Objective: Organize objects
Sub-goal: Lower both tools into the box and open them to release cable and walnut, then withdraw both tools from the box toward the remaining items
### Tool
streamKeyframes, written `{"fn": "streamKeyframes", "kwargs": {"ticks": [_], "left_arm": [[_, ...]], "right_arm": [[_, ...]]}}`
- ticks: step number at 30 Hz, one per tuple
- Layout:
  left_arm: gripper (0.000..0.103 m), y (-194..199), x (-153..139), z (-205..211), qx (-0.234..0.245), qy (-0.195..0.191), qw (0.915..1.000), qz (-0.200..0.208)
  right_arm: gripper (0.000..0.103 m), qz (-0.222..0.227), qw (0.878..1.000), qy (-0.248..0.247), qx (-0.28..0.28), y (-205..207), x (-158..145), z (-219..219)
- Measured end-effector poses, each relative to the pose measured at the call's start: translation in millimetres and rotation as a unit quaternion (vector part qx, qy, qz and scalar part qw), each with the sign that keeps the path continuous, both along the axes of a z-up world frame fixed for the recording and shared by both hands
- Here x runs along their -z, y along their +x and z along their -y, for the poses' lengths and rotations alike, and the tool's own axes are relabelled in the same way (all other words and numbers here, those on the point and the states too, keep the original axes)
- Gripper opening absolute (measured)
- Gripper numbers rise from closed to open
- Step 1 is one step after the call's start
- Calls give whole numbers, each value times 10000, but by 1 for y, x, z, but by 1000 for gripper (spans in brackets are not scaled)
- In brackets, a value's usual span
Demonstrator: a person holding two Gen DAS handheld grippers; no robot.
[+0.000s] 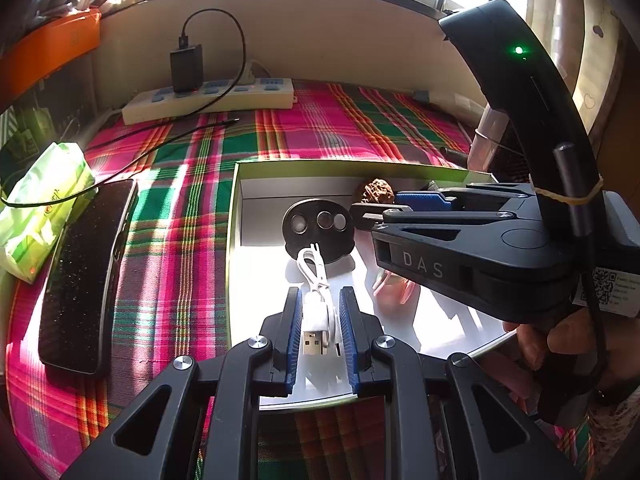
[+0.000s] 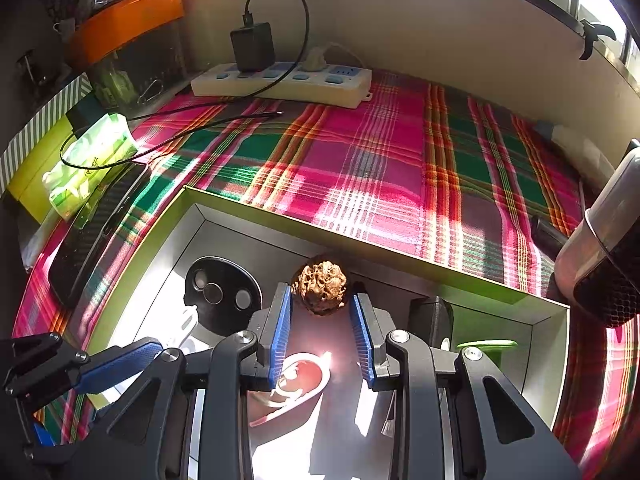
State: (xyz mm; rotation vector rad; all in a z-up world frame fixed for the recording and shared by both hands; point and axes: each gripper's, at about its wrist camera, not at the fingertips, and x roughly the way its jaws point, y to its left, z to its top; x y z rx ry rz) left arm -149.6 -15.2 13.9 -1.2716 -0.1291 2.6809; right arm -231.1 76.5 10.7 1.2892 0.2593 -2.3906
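Clamped in the left gripper (image 1: pixel 319 330), a white USB cable (image 1: pixel 316 312) hangs over the box (image 1: pixel 234 216); right gripper (image 2: pixel 322 330) pinches a walnut (image 2: pixel 320 288) there; tissues, phone remain outside

In the left wrist view a box (image 1: pixel 234 240) sits centre-right on the cloth (image 1: pixel 320 128); a phone (image 1: pixel 86 276) lies left, a power strip (image 1: pixel 208 100) upper left.
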Motion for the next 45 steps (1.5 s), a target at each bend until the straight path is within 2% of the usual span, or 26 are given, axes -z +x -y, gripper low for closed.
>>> {"fn": "streamKeyframes", "kwargs": {"ticks": [2, 7, 13, 27, 45], "left_arm": [[17, 0, 0, 0, 0, -6, 10000, 3], [18, -1, 1, -1, -3, -14, 10000, 2], [20, -1, 1, -4, -5, 6, 10000, -1], [30, 11, -7, 1, 5, 38, 10000, -35], [30, 50, -25, 3, -42, 69, 9996, -278]], "right_arm": [[31, 1, 10000, -2, 1, 0, 0, 0], [45, -5, 10000, -17, 6, 1, 0, 0], [51, -59, 10000, -28, 39, 3, -3, 0], [51, -474, 9985, 28, 269, 27, -20, -9], [51, -1070, 9920, -25, 667, 87, -45, -28]]}}
